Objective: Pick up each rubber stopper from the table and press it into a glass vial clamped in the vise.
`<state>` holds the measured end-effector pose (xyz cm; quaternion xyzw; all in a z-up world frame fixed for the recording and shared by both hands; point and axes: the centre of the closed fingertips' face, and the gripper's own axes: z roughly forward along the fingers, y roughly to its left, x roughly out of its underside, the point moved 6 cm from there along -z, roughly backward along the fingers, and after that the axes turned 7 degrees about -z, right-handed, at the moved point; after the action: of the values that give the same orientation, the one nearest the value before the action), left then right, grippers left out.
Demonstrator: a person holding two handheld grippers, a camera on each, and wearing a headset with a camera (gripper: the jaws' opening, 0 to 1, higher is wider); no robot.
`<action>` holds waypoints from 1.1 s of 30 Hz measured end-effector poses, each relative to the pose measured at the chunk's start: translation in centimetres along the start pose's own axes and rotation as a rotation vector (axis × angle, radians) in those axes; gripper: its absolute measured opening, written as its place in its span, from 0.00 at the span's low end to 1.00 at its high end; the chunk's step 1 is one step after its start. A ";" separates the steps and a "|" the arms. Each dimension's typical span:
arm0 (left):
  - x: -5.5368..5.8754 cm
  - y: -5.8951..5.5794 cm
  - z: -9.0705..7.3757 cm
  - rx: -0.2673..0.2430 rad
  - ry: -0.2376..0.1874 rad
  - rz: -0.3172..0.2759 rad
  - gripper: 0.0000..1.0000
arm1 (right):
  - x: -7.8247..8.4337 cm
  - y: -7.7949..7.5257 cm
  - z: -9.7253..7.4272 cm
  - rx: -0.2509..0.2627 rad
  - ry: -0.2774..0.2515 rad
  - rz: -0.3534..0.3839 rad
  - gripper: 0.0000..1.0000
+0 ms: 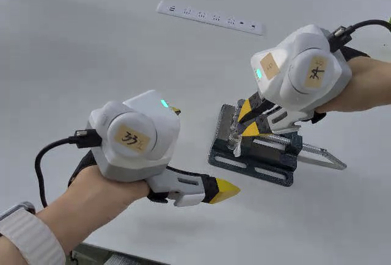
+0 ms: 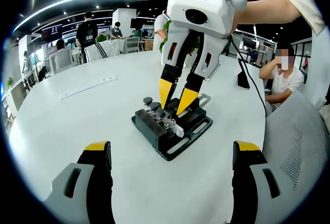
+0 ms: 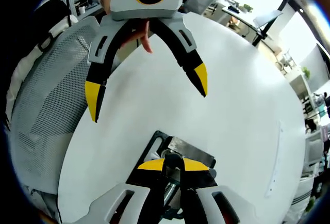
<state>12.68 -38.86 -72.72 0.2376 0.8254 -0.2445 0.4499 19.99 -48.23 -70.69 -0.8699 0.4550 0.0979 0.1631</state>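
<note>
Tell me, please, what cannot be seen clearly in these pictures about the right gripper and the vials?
1. Whether the right gripper holds a stopper: right gripper view, its own fingers cover the gap; left gripper view, too small.
2. How many vials in the vise are closed: head view, the right gripper covers them; left gripper view, too small.

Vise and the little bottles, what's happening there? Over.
Left gripper open, empty, off to the side. Right gripper down at the vise, fingers narrowed over the little bottles; grip unclear. Nothing blocking the vise.
</note>
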 end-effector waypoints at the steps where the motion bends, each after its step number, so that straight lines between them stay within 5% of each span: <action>1: 0.1 0.0 0.0 0.000 -0.001 -0.004 0.97 | -0.1 0.0 0.0 0.010 0.003 -0.020 0.05; 33: 0.9 0.3 0.1 0.011 -0.003 -0.050 0.93 | -0.3 0.3 0.8 -0.014 0.030 -0.071 0.05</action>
<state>12.51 -38.51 -73.58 0.2190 0.8291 -0.2607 0.4435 19.56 -47.92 -71.38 -0.8881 0.4254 0.0820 0.1535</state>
